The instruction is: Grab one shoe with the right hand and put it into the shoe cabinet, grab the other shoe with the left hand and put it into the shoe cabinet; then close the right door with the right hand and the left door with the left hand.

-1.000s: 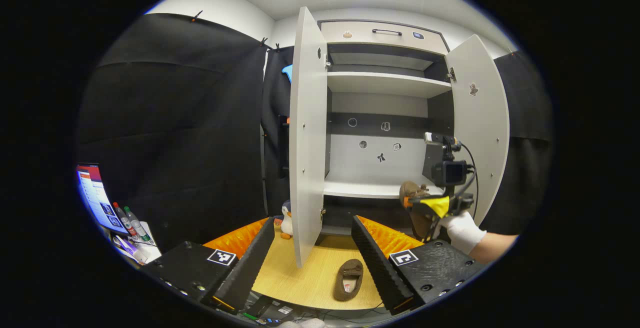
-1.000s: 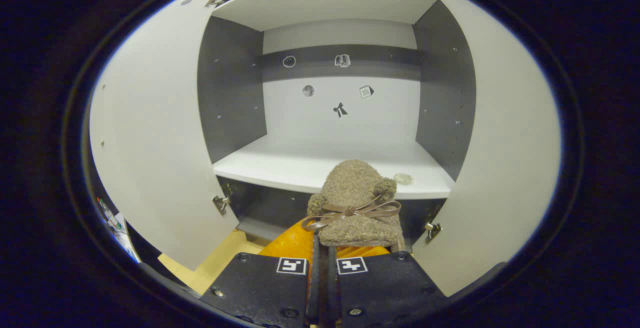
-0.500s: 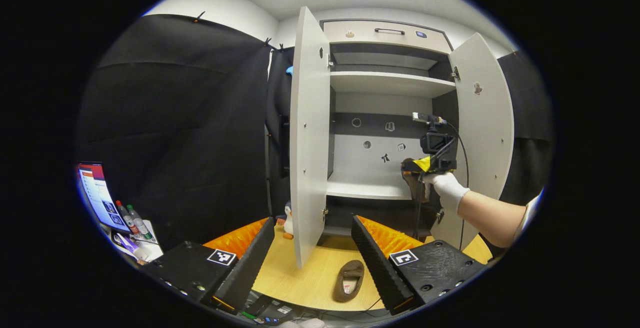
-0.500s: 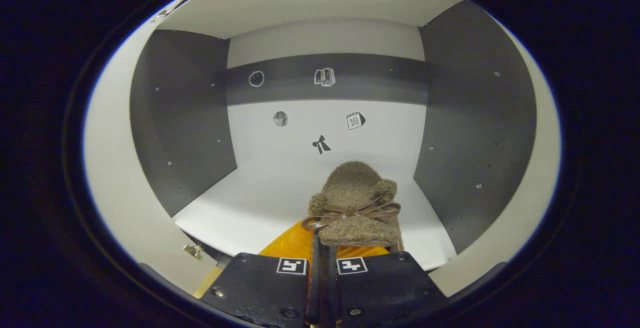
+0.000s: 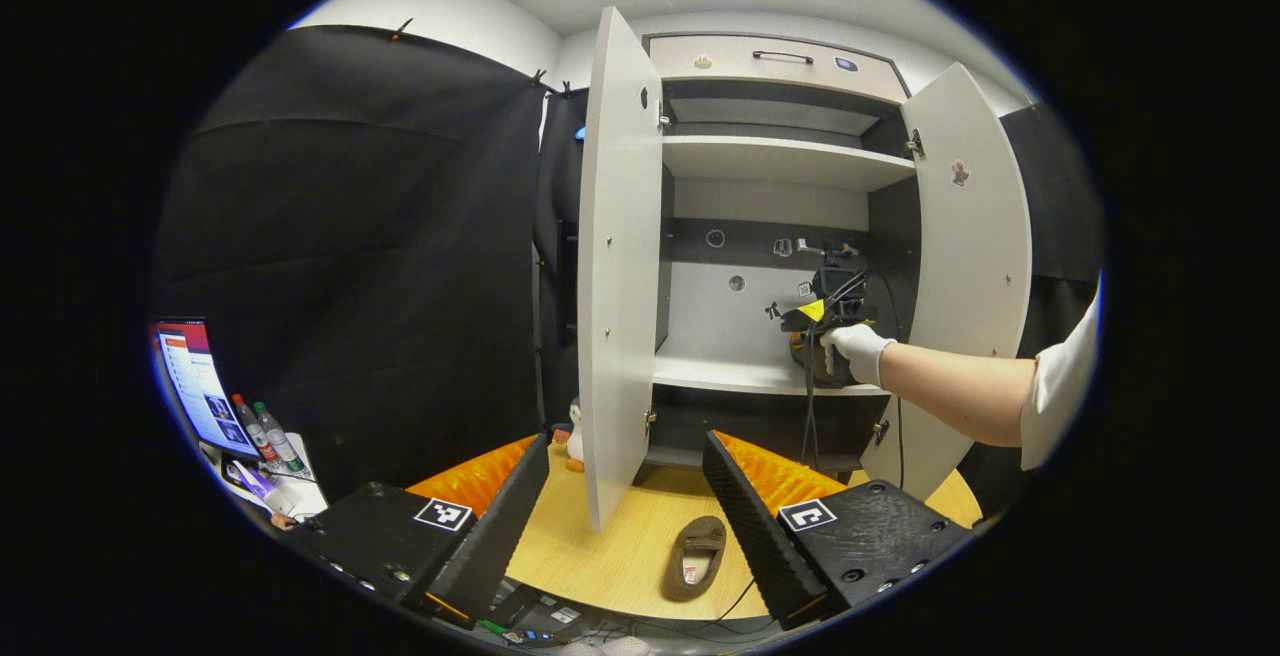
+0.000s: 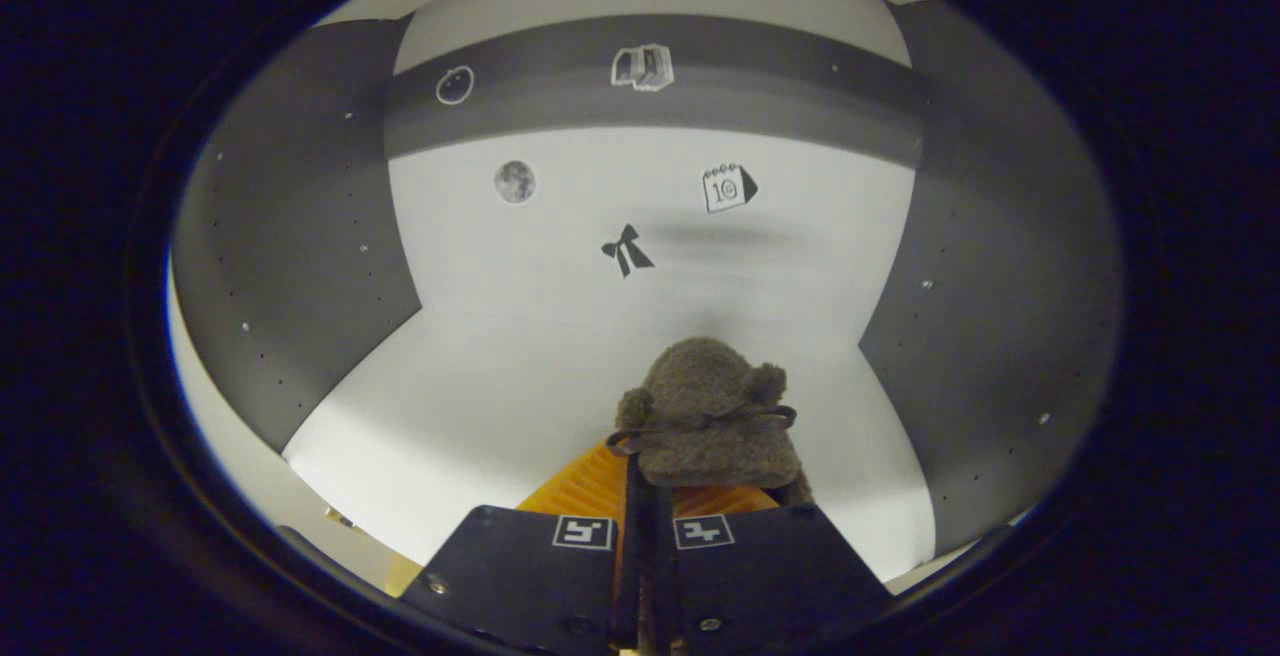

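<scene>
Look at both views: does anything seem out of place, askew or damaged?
Nothing looks damaged or spilled. One brown slipper lies alone on the wooden table, while its mate is held by the right gripper inside the open shoe cabinet.

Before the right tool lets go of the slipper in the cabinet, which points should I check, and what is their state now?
1. Right tool shut on the furry slipper: ok.
2. Slipper over the white shelf, inside the cabinet: ok.
3. Slipper resting on the shelf: cannot tell.
4. Both doors, left door and right door, open: ok.
5. Left tool open, second slipper on the table: ok.
</scene>
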